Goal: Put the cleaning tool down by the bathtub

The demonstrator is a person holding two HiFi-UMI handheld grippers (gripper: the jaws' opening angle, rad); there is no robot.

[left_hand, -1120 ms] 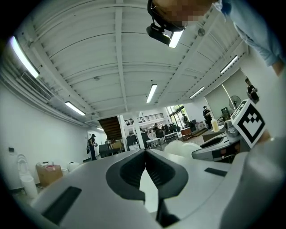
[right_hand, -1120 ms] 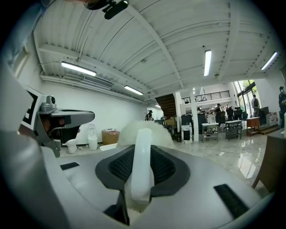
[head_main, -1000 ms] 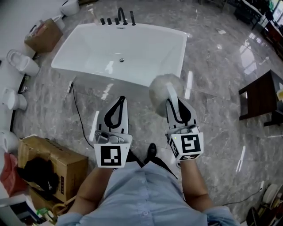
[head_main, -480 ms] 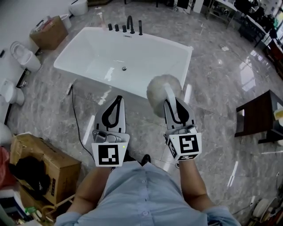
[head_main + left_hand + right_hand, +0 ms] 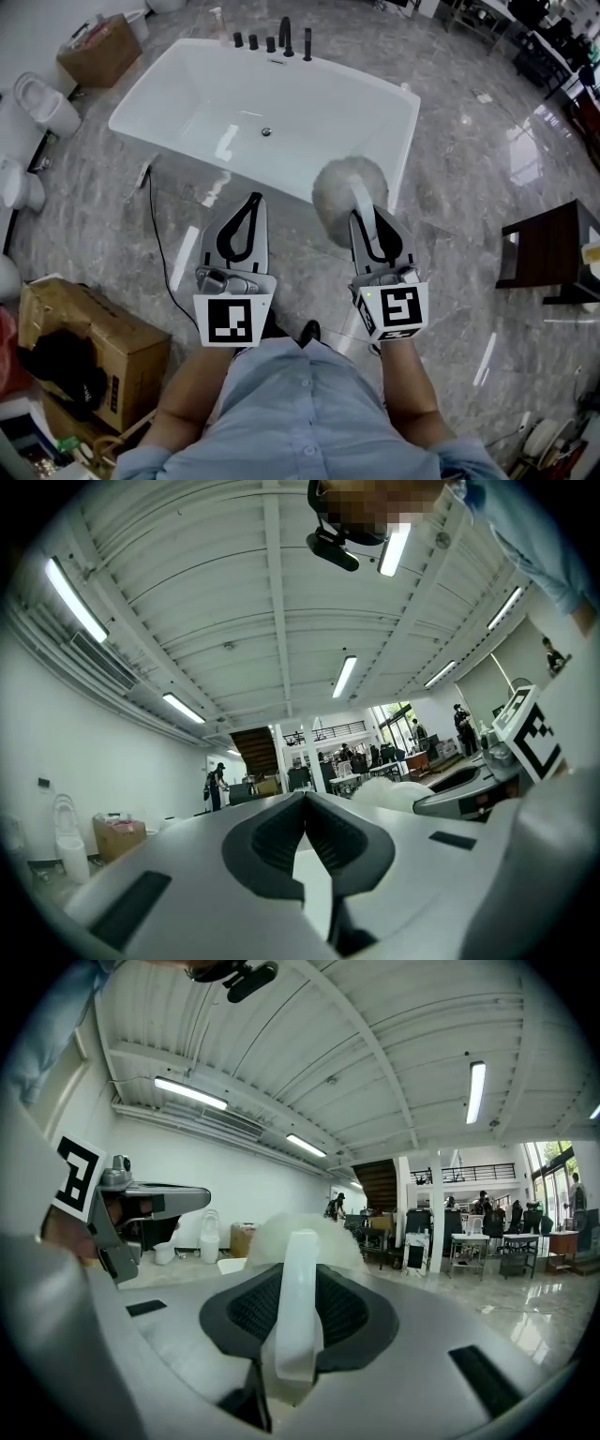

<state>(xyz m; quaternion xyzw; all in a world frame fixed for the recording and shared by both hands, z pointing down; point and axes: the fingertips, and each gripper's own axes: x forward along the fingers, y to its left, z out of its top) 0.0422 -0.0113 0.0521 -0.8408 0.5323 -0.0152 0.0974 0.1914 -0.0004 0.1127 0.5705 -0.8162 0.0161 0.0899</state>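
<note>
We hold the cleaning tool point(image 5: 349, 187) near the bathtub point(image 5: 405, 127).
Right gripper point(image 5: 367, 216) grasps its handle point(image 5: 298, 1288); left gripper point(image 5: 254, 198) is clenched.

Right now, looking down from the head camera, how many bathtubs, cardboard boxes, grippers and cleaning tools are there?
bathtub: 1
cardboard boxes: 2, top left and bottom left
grippers: 2, left gripper and right gripper
cleaning tool: 1
Total: 6
</note>
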